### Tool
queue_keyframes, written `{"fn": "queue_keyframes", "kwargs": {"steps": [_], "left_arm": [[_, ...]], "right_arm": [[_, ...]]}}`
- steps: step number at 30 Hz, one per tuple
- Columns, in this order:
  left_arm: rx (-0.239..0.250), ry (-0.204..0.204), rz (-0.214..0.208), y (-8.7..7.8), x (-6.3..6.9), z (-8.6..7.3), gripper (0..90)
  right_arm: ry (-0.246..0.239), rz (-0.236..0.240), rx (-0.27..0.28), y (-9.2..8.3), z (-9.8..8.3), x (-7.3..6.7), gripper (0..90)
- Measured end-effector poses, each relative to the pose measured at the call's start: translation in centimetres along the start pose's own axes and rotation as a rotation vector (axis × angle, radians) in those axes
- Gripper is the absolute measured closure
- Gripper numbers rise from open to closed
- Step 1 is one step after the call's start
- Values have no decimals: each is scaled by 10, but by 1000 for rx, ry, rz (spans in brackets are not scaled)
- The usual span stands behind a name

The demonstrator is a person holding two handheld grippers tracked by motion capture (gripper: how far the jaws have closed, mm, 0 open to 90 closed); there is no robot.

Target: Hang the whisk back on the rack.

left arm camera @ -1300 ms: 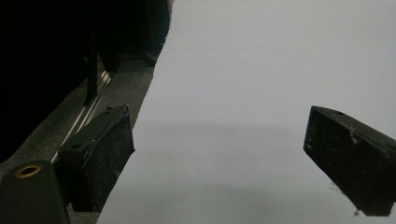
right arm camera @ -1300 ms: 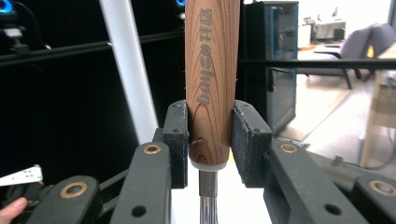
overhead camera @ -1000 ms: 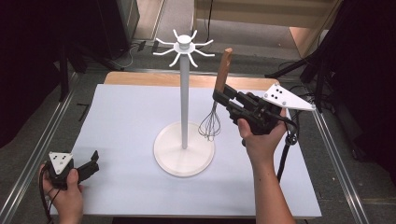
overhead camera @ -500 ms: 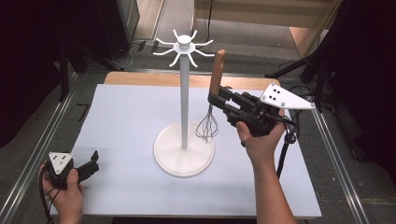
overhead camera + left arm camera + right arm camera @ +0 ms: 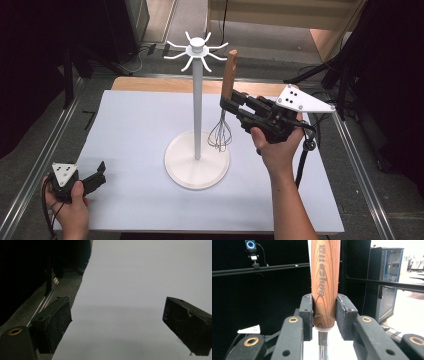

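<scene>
The right tool (image 5: 229,101) sat right of centre in the high view, its jaws clamped on the lower end of the whisk's wooden handle (image 5: 229,73). In the right gripper view the pads (image 5: 306,315) pressed both sides of that handle (image 5: 325,282), just above the metal collar, the lettered wood running straight up the middle of the frame. The whisk (image 5: 220,135) hung upright, wire loops down, just above the round base (image 5: 197,170) of the white stand (image 5: 198,100), right beside its pole; whether the wires touched the base could not be told. The stand's hooked crown (image 5: 196,49) spread near the top centre, with the handle's tip just to its right.

Down in the lower left corner, the left tool (image 5: 100,172) rested low at the edge of the white tabletop (image 5: 135,120), jaws spread wide with nothing between them. The left gripper view had those two black pads (image 5: 56,322) far apart over the bare tabletop (image 5: 140,285), dark floor and a metal rail (image 5: 43,306) at the left of the frame.
</scene>
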State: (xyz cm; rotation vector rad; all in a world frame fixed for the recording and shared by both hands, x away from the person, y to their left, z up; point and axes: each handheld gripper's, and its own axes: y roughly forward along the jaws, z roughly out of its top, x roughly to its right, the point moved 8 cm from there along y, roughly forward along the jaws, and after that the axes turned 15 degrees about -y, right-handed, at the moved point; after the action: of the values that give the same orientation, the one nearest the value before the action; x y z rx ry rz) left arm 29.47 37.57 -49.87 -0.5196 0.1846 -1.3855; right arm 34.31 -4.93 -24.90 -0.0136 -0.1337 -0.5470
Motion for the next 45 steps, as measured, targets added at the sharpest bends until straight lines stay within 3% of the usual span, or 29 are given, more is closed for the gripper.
{"fn": "queue_keyframes", "kwargs": {"steps": [45], "left_arm": [[-1, -1, -2, 0, 0, 0, 91]], "right_arm": [[50, 96, 8, 11, -7, 2, 708]]}}
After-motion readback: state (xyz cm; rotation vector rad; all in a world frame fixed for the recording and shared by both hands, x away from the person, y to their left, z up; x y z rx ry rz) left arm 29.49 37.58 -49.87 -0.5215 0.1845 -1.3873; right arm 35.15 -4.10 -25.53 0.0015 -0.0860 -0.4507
